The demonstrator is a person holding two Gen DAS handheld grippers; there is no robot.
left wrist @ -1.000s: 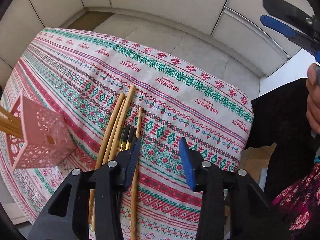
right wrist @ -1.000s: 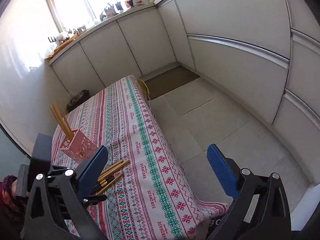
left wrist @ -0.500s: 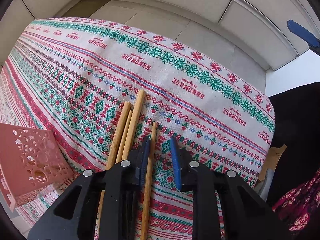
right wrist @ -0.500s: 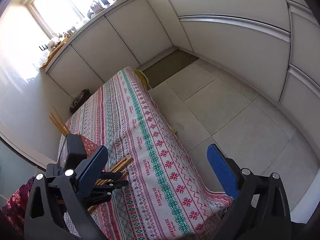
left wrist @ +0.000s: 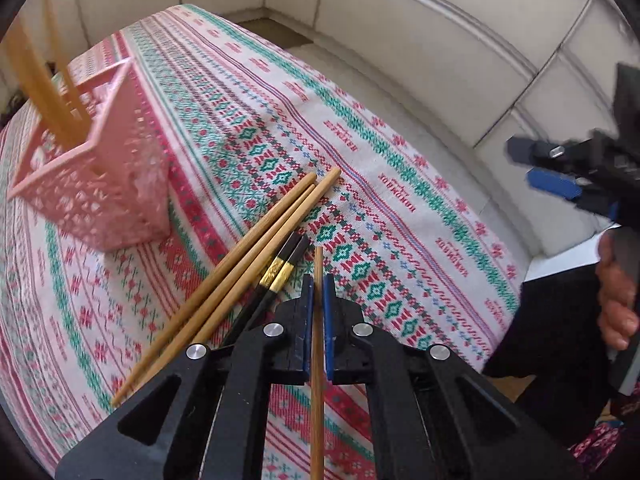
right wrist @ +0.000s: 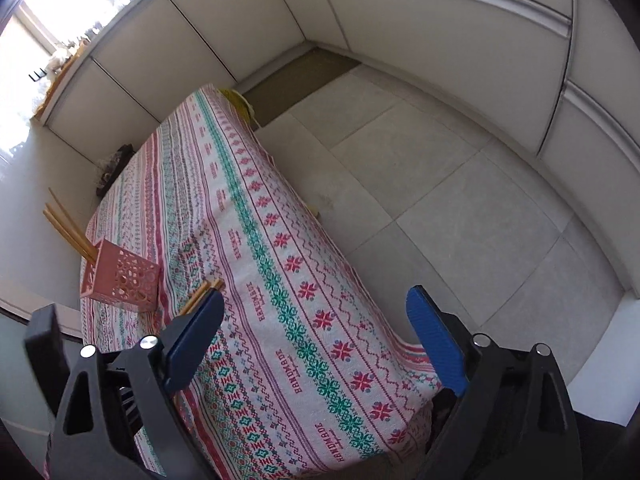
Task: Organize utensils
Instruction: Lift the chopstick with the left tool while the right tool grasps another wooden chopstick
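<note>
3 or so wooden chopsticks [left wrist: 44, 84] already stand in the pink holder [left wrist: 96, 184] on the cloth-covered surface [left wrist: 400, 208], so part of the sorting looks done. Left to do, as far as I can judge: 3 wooden chopsticks [left wrist: 256, 256] and 2 black chopsticks [left wrist: 276, 276] lying loose just beside the holder, plus the single chopstick [left wrist: 318, 340] now clenched between the pads of the left tongs [left wrist: 318, 292], its tip pointing away over the cloth. That one seems next for the holder. The right tongs [right wrist: 316, 344] hang over the cloth's near edge with nothing between them, their jaws closing yet wide apart.
</note>
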